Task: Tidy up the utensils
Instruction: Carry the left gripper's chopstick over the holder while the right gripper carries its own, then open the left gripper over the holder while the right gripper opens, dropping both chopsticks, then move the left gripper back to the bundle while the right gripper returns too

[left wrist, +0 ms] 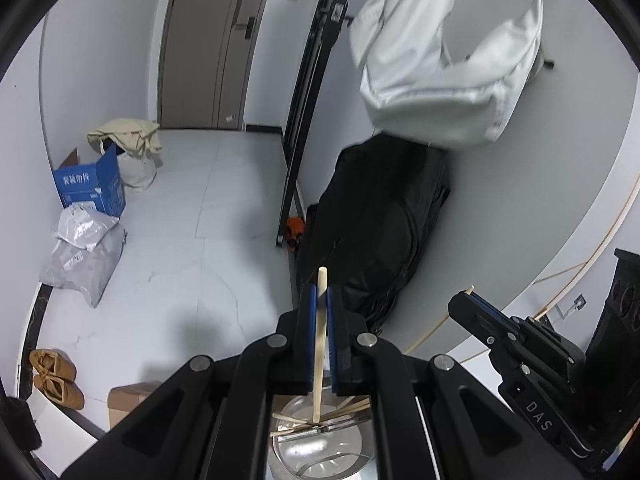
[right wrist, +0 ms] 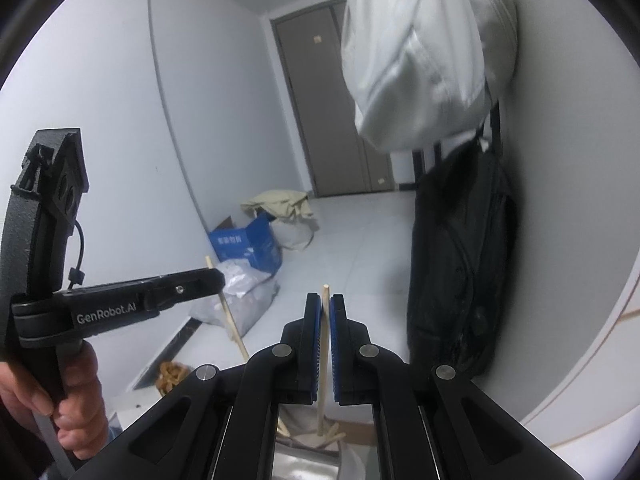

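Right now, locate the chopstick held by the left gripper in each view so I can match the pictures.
Left wrist view: chopstick stands upright at bottom centre, clamped in the left gripper, above a metal bowl.
Right wrist view: it slants down at lower left, through the left gripper.
Shared landmark: the blue box on the floor.

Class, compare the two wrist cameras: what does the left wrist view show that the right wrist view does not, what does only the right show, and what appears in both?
Only the left wrist view shows the metal dish with loose chopsticks beneath the gripper, and the brown shoes.

Only the right wrist view shows the person's hand gripping the left gripper's handle.

Both show the left gripper and the right gripper, each shut on one chopstick, plus the blue box, white bag and black bag.
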Motion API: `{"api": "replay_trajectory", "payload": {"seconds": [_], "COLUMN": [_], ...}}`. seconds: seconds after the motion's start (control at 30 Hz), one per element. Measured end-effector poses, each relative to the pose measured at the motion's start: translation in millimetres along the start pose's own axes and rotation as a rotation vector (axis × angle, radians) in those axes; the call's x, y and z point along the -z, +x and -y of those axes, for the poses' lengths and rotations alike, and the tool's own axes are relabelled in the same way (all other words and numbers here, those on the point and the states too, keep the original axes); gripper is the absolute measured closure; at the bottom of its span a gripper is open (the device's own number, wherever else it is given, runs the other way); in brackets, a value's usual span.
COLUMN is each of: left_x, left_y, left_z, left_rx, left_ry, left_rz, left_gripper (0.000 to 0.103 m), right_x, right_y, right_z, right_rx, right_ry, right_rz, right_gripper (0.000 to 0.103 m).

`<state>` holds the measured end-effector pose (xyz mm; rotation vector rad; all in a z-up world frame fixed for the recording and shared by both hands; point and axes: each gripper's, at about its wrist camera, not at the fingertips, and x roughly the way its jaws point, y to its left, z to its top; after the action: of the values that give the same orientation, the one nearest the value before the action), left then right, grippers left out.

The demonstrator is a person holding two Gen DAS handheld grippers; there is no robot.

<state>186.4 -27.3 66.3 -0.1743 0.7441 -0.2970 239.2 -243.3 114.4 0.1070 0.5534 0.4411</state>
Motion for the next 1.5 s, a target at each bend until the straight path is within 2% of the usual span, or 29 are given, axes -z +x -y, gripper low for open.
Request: {"api": "replay_trajectory", "payload": {"seconds": [0.23,0.3,0.4,0.43,0.47,0.5,0.53,0.6,0.7,0.8,0.97,1.13,1.33,1.5], "left_x": [17.3,12.3,11.0,9.0,8.9,9.2,9.9,8.8,10.5,16.1,28.5,46.2,67.7,84.7], "left_y": [7.9,13.2,14.3,13.7,10.3,4.4,-1.1,-10.7,-20.1,-38.0,-57.0,-80.1,-104.4,-116.3], "left_z": [-4.8,-4.5,-2.6,-0.6,-0.2,-0.8,-1.8,-4.1,-13.5,-14.1,-8.0,6.5,12.5,11.7], "left_rx": [0.029,0.062,0.066,0.059,0.05,0.054,0.048,0.02,-0.004,-0.047,-0.088,-0.148,-0.2,-0.23], "left_ry": [-0.002,-0.007,0.001,0.006,0.01,0.007,0.003,-0.009,-0.03,-0.032,-0.03,-0.012,0.005,0.017], "left_rz": [-0.074,-0.109,-0.147,-0.148,-0.149,-0.14,-0.125,-0.09,-0.082,-0.051,-0.021,0.045,0.125,0.163], "left_gripper": [0.102,0.102,0.101,0.093,0.079,0.07,0.056,0.054,0.052,0.039,0.033,0.026,0.017,0.007], "right_x": [18.5,23.3,29.5,32.1,32.7,34.0,36.0,39.4,40.6,42.0,45.5,54.8,75.1,93.7], "right_y": [14.3,18.6,22.2,21.7,21.1,19.7,15.9,12.0,-4.5,-23.2,-50.5,-81.6,-108.6,-120.6], "right_z": [-2.6,-4.9,-5.2,-4.9,-3.5,-2.4,-1.6,2.1,4.4,7.8,-4.0,-27.8,-52.3,-63.9], "right_rx": [-0.024,-0.042,-0.048,-0.054,-0.052,-0.049,-0.052,-0.048,-0.026,-0.02,-0.015,-0.029,-0.044,-0.048], "right_ry": [-0.009,-0.009,-0.004,0.004,0.009,0.014,0.023,0.033,0.056,0.098,0.098,0.078,0.062,0.062], "right_rz": [-0.053,-0.082,-0.11,-0.12,-0.124,-0.125,-0.121,-0.105,-0.075,-0.042,-0.012,0.043,0.094,0.113], "right_gripper": [0.099,0.098,0.095,0.093,0.091,0.085,0.074,0.063,0.058,0.046,0.043,0.031,0.021,0.018]}}
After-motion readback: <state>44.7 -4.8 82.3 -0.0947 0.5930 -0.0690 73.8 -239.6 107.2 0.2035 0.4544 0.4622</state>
